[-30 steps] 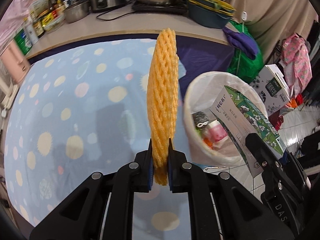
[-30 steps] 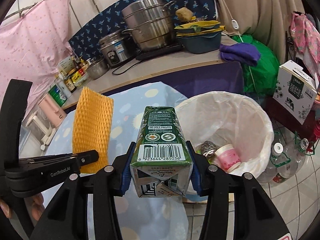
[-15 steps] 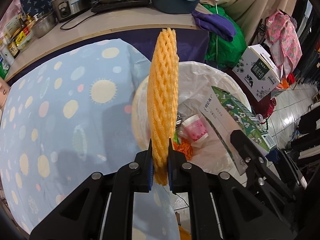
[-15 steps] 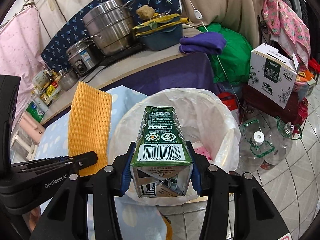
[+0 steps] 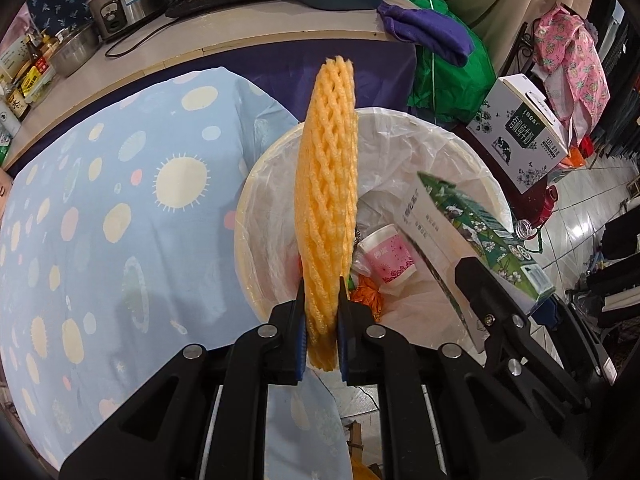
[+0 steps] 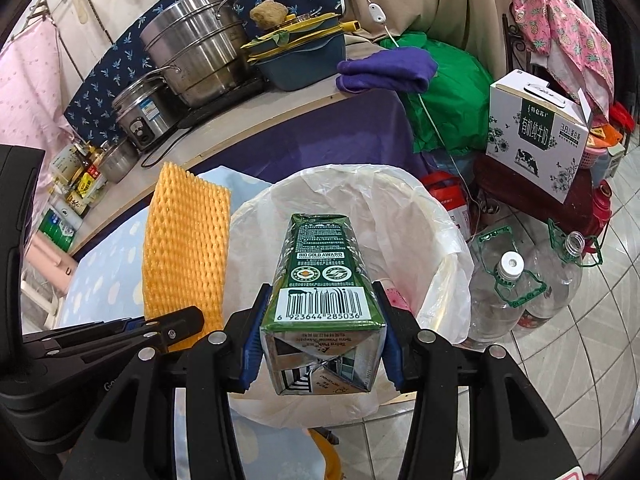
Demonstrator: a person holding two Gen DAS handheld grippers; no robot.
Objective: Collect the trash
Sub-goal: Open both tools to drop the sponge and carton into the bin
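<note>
Trash is held in both claws over the bin at this moment. Going from the left, the blue tablecloth [image 5: 120,216] with its suns and pale dots covers the table, and behind it the counter carries a rice cooker [image 5: 120,4] and some bottles. The left gripper [image 5: 322,312] is clenched on an orange foam net [image 5: 328,200], the pads pinching its lower end so that the net stands upright, edge-on to the camera. Its top reaches up over the near-left rim of the white-lined bin [image 5: 256,200], which stands just beside the table's edge. Down inside the bin lie a pink flowered cup [image 5: 388,258] and some orange scraps (the rest is too jumbled to name).

To the right, the right gripper [image 6: 320,340] is clamped on a green milk carton [image 6: 324,276], its blue pads pressing both sides near the folded base, barcode facing up. The carton points out over the mouth of the bin [image 6: 444,216]. Further right on the tiled floor stand two clear plastic jugs [image 6: 508,292], and beyond them a white milk box [image 6: 536,132] sits on a dark stand.
</note>
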